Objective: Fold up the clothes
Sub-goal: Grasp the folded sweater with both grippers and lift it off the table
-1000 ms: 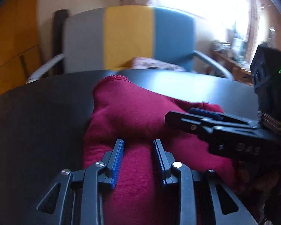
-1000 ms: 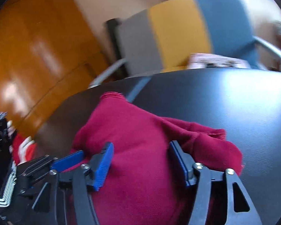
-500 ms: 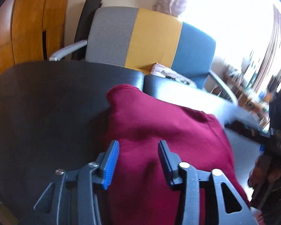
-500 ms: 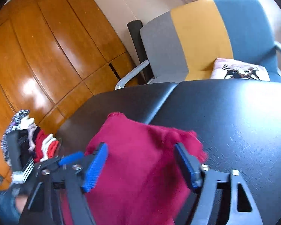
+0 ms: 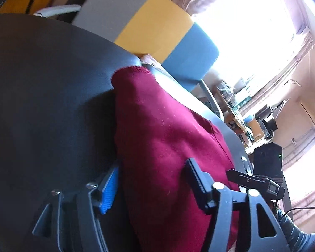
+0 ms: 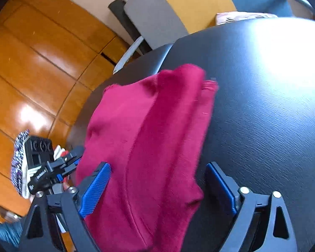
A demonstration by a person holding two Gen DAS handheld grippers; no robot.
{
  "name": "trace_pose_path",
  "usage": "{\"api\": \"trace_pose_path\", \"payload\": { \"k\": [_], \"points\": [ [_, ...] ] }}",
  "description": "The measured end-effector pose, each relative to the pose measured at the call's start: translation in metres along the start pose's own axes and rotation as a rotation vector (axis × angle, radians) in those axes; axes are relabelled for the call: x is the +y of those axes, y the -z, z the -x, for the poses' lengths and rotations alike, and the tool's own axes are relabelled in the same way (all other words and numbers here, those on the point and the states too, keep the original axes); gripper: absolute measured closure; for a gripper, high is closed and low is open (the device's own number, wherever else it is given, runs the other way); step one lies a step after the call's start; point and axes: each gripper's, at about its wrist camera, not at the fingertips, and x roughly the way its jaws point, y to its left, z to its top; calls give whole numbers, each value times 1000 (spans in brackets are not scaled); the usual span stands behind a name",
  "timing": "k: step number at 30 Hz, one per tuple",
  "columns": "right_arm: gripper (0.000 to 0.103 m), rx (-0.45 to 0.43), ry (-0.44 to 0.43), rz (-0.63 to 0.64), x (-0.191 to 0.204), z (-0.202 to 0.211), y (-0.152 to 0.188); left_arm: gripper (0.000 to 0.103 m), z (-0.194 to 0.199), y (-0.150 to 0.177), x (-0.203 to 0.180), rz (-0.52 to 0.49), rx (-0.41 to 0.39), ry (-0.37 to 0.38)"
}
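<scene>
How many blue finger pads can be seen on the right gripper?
2: one blue ribbed finger pad left of the crimson knitted garment, the other pad right of it.

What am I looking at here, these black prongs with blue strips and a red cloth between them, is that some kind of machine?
It is not a self-moving machine. A person holds a two-finger gripper in each hand, and each gripper carries a wide-angle camera looking forward along its fingers, so you get one picture per hand.

In the left-hand view, the left gripper has its jaws spread with the dark red garment lying between them. The right gripper shows at the lower right edge of that view.

In the right-hand view, the right gripper is open too, with the same red cloth bunched between the blue pads; neither gripper is clamping it.

The garment lies on a black table. Behind stands a chair striped grey, yellow and blue, with wooden panelling at the side.
</scene>
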Motion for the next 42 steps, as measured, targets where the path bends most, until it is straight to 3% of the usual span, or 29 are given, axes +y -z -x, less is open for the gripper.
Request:
{"api": "trace_pose_path", "payload": {
  "k": [3, 4, 5, 7, 11, 15, 20, 26, 28, 31, 34, 36, 40, 42],
  "points": [
    [7, -1, 33, 44, 6, -5, 0, 35, -10, 0, -2, -3, 23, 20],
    [12, -1, 49, 55, 8, -4, 2, 41, -14, 0, -2, -4, 31, 27],
    [28, -1, 65, 65, 9, -3, 3, 43, -17, 0, -3, -5, 38, 34],
    [45, -2, 66, 51, 14, 0, 7, 59, -19, 0, -5, -7, 48, 45],
    [61, -16, 115, 64, 39, 7, 18, 69, 18, 3, -5, -12, 10, 56],
    [66, -14, 102, 112, 77, 2, 23, 70, 75, 5, 1, -3, -71, 63],
    [67, -34, -64, 225, 153, -20, 10, 70, 188, 0, -1, -3, -294, -14],
    [67, -79, -394, 501, 296, -26, -36, 70, 357, 5, -45, -66, -668, -216],
    [67, -90, -527, 586, 352, -26, -50, 69, 408, 11, -62, -83, -792, -320],
    [67, -81, -692, 677, 433, -33, -64, 69, 475, 18, -75, -63, -921, -454],
    [67, -50, -810, 769, 517, -49, -68, 69, 531, 21, -66, 25, -971, -560],
    [67, -4, -847, 809, 565, -67, -63, 69, 563, 24, -46, 141, -974, -596],
    [67, 123, -839, 857, 619, -124, -43, 69, 581, 37, 16, 370, -921, -653],
    [67, 206, -764, 887, 633, -167, -29, 67, 575, 44, 53, 464, -878, -679]
  ]
}}
